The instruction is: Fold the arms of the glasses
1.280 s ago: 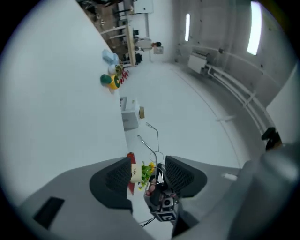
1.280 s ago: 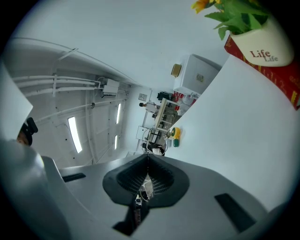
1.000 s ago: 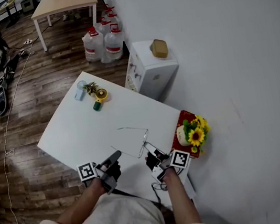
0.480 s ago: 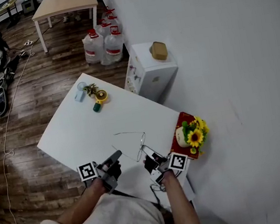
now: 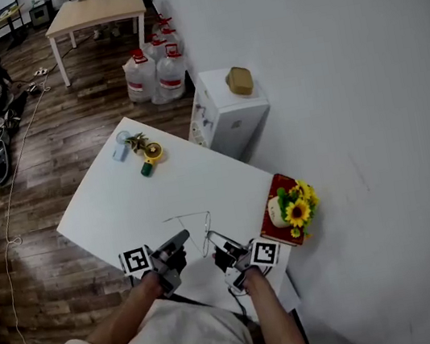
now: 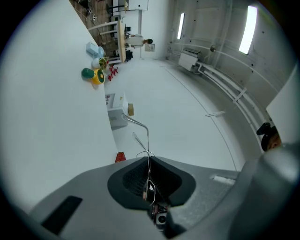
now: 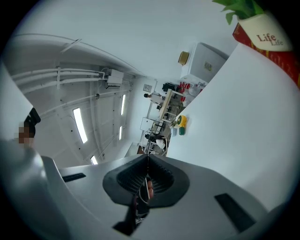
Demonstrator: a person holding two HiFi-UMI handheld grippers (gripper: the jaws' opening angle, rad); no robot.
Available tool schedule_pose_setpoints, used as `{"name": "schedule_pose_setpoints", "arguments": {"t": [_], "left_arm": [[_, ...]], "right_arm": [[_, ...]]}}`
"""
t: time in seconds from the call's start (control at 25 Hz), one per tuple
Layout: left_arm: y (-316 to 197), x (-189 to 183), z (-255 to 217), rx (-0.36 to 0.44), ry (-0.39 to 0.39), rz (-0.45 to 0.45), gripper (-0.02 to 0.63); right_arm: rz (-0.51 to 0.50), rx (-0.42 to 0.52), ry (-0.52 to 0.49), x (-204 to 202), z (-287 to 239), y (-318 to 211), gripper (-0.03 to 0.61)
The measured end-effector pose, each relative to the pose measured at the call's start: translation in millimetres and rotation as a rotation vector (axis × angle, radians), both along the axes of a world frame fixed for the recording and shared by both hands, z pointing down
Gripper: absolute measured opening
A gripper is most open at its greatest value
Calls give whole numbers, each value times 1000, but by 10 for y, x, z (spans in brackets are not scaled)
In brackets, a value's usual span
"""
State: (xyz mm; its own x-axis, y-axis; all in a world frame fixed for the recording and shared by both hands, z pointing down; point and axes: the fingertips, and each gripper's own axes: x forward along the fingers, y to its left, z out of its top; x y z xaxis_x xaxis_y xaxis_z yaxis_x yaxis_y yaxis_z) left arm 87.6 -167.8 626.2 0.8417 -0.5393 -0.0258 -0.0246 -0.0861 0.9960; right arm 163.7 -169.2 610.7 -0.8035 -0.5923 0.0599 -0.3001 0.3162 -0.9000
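The glasses (image 5: 190, 215) are thin wire ones, held just above the white table (image 5: 122, 199) near its front edge. My left gripper (image 5: 182, 238) is shut on one thin arm; in the left gripper view that arm (image 6: 146, 136) runs up out of the shut jaws (image 6: 149, 161) and bends to the left. My right gripper (image 5: 219, 254) is shut on the other side of the frame. In the right gripper view a piece of the glasses (image 7: 147, 185) sits pinched between the pads, and the gripper (image 7: 148, 159) points level across the table.
A pot of sunflowers (image 5: 296, 206) stands on a red box (image 5: 275, 212) at the table's right edge, by the wall. A small yellow pot (image 5: 151, 150) and a blue cup (image 5: 121, 148) sit at the far corner. Beyond are a white cabinet (image 5: 229, 111) and water jugs (image 5: 154, 75).
My right gripper has moved left, toward the left gripper, taking the glasses with it. The wire frame now lies further left. The left gripper has hardly shifted.
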Motion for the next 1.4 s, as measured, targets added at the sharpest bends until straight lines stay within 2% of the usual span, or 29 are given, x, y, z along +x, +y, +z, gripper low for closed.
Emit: {"name": "schedule_pose_setpoints", "arguments": {"t": [0.64,0.8,0.88,0.92,0.96,1.0,1.04,1.08,1.16,1.2,1.32,1.4], "left_arm": [[111,317,-53,-41,-2,109,14],[96,330,-48,16,-22,134,15],[135,336,-28,-25,-21,135,25],[133,341,-42,-8,-31,138,64],[98,342,-75,68,-58,147,106],[45,337,-113,174,-93,157,128],[15,334,-129,239,-114,164,148],[29,335,-113,223,-105,162,161],[128,339,-50,60,-40,145,169],[149,328,-42,31,-24,140,172],[119,246,-66,112,-67,142,176],[65,170,-89,210,-127,144,175]], "right_arm": [[-96,5,-15,-292,7,149,9],[-91,7,-12,-264,22,157,9],[-91,3,-13,-259,33,161,9],[-90,3,-13,-255,39,161,9],[-86,1,-12,-244,54,159,9],[-78,-3,-10,-222,79,158,9],[-66,-9,-10,-191,107,154,9],[-54,-13,-13,-161,127,148,9],[-36,-10,-21,-113,134,129,9],[-29,-8,-21,-91,135,120,9],[-4,-23,-14,-8,151,97,9],[10,-31,-21,42,137,74,9]]}}
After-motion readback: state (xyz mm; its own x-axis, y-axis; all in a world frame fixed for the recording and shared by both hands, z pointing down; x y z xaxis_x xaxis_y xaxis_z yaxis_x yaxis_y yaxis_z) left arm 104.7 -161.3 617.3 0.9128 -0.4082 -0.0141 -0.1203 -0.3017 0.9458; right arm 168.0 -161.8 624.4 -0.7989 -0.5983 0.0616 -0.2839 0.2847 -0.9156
